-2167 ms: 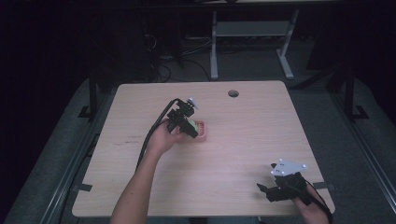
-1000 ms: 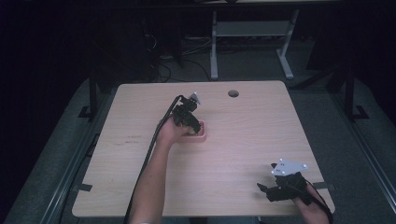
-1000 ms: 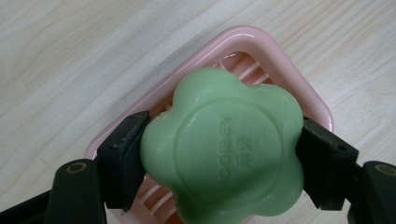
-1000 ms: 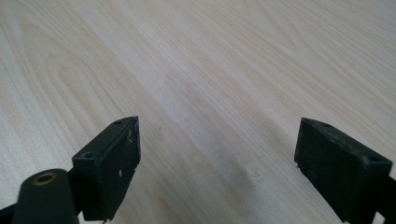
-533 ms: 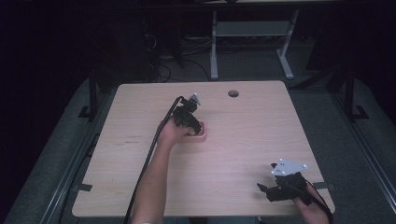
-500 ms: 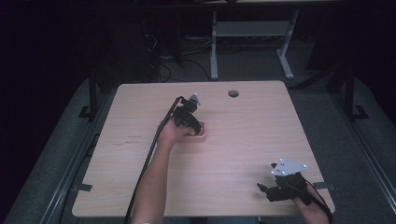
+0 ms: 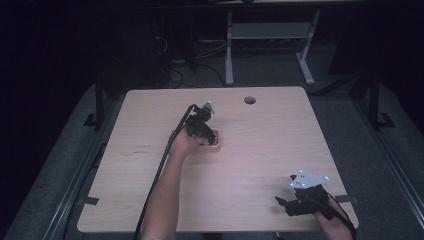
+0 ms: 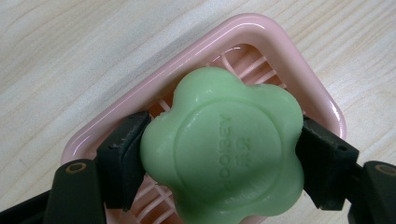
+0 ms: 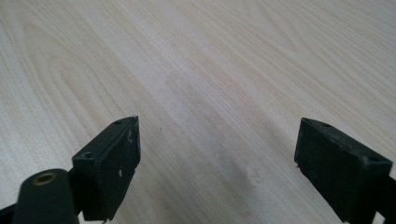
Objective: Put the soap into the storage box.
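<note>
Left claw [image 8: 219, 154] pinching green flower-shaped soap [image 8: 222, 149] by its sides, right over pink soap dish [image 8: 261, 35] near middle of tabletop [image 7: 260, 150]. Right claw [image 9: 219, 172] spread wide, nothing between jaws, parked at near right corner. Risk of slip: smooth, rounded soap could squirt out under tight squeeze. Could also drag light dish along if lifted crooked or snagged on slats.

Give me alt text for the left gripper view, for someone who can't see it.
A green flower-shaped soap is clamped between the left gripper's two black fingers, directly over a pink slatted soap dish. The dish sits on a pale wooden table.
</note>
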`<action>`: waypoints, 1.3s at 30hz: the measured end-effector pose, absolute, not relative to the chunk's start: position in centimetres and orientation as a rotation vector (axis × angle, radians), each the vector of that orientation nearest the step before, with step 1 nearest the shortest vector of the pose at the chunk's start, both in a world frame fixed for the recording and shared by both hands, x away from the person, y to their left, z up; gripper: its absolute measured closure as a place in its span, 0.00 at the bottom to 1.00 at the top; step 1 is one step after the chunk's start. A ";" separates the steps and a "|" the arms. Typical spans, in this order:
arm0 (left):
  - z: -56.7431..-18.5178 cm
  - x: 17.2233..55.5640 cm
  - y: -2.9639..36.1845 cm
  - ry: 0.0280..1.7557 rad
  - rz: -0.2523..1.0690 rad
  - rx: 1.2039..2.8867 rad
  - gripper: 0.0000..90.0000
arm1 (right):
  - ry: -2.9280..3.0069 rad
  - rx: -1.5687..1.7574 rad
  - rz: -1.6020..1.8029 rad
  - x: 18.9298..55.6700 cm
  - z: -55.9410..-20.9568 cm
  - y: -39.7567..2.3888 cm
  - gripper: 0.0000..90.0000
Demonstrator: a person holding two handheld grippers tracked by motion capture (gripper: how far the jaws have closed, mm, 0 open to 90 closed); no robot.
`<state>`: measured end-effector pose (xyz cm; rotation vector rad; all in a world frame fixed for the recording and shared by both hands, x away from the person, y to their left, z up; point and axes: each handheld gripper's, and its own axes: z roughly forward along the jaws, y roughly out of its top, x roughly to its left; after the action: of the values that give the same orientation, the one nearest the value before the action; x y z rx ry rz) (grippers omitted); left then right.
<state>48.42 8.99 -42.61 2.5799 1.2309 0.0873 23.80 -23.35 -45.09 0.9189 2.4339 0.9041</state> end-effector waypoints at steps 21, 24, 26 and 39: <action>-42.1 48.2 9.0 1.197 0.136 2.593 0.28 | 2.435 0.918 0.903 23.8 -45.1 -23.3 0.15; -42.0 48.1 9.0 1.204 0.136 2.578 0.28 | 2.435 0.918 0.903 23.8 -45.1 -23.3 0.15; -41.9 48.2 9.2 1.196 0.129 2.587 0.27 | 2.435 0.916 0.904 23.8 -45.1 -23.3 0.15; -41.1 47.8 9.4 1.173 0.157 2.577 0.25 | 2.434 0.918 0.903 23.8 -45.1 -23.3 0.15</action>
<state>47.75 9.41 -41.05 2.5773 1.1731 0.1567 23.78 -23.25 -45.09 0.9177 2.4344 0.9027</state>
